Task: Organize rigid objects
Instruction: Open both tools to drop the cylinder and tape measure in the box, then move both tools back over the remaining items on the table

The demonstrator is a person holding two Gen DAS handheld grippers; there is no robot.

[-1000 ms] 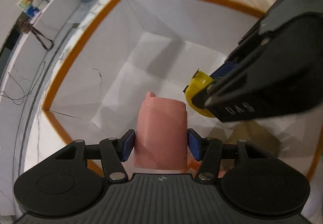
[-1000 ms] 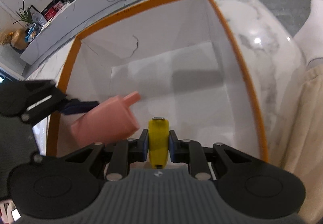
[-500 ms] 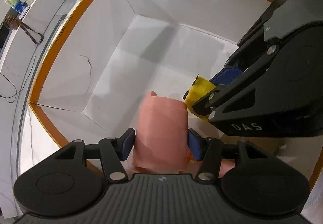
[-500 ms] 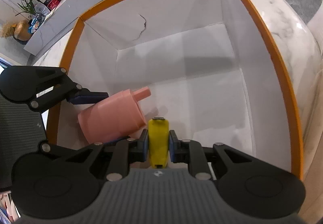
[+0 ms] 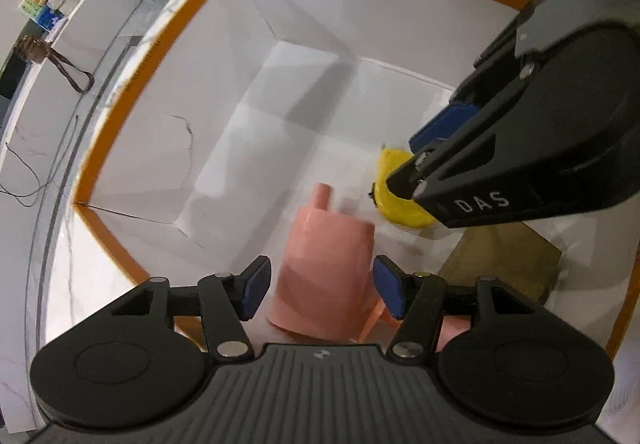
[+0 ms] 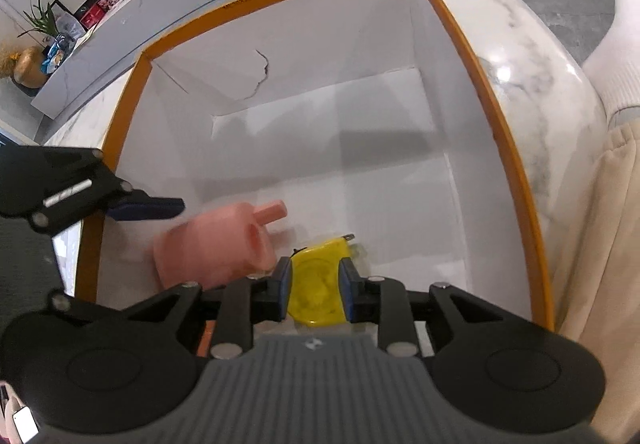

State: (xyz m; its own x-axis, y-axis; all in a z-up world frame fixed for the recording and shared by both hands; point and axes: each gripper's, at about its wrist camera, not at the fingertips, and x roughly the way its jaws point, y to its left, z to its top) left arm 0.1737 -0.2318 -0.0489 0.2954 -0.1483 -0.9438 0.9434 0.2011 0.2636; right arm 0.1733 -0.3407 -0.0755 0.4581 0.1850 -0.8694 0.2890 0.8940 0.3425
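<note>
Two tongs: both reach down into one big white box (image 6: 360, 56) with an orange rim, and each has a thing between its blue pads.
Left tongs (image 5: 320, 286): the jaws have just been opening. The pink thing sits between the pads, with a small gap on each side. The pads do not press it.
Pink thing (image 5: 326, 268): a pink plastic piece shaped like a fat cup with a short spout on top. In the left view it looks blurry and leans a bit to one side. It is low in the box, near the close wall. In the right view it (image 6: 216, 244) lies tipped, with the spout aimed at the far wall.
Right tongs (image 6: 316, 284): the jaws have just been opening a little. The yellow thing is between the pads, and they do not seem to squeeze it.
Yellow thing (image 6: 318, 284): a small yellow tape measure with a metal tip at its far end. It lies on its flat side on the box floor, just beside the pink thing.
Box floor: white, with a brown patch (image 5: 504, 260) near the right tongs.
Table (image 6: 532, 56): white marble, under the box.
Person: a cream trouser leg (image 6: 600, 244) and a white sock at the right side.
</note>
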